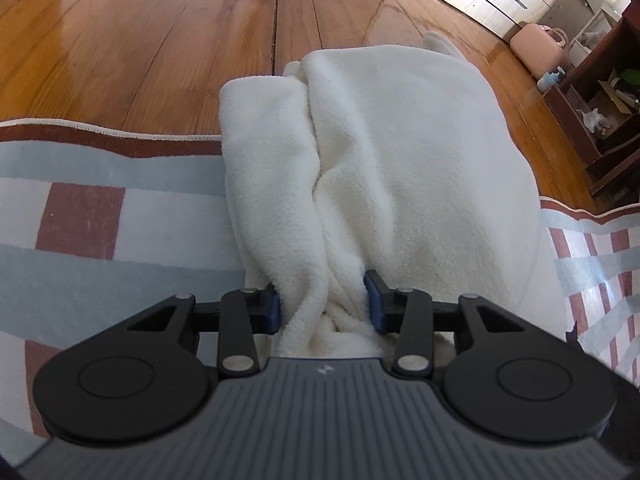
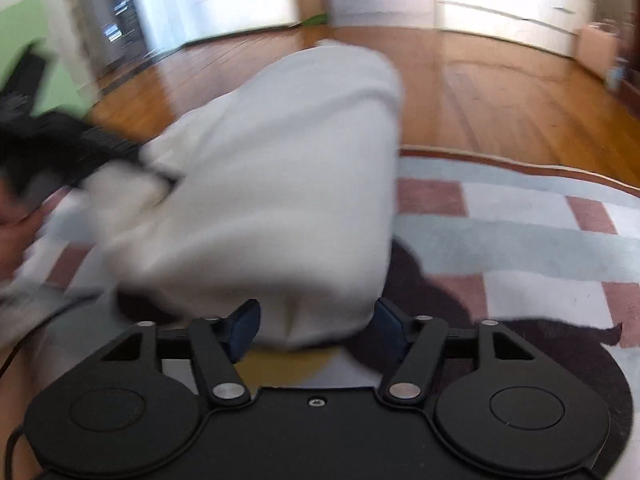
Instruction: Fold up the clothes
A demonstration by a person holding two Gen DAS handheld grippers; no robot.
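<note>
Left gripper (image 1: 325, 303) clamped a bunched edge of the white fleece (image 1: 384, 152); cloth ran forward from its pads, across the checked rug (image 1: 88, 200) onto wood floor (image 1: 160, 40). Right gripper (image 2: 316, 326) pinched another fleece (image 2: 272, 184) fold; view blurred.

Bright daylight glares off the wood floor (image 1: 160, 40); right view motion-blurred, perhaps overexposed; fisheye edges bend

The left hand-held gripper (image 1: 325, 300) has its blue-padded fingers (image 1: 272, 312) closed on bunched white fleece garment (image 1: 380, 160); the right hand-held gripper (image 2: 318, 326) likewise pinches it.
</note>
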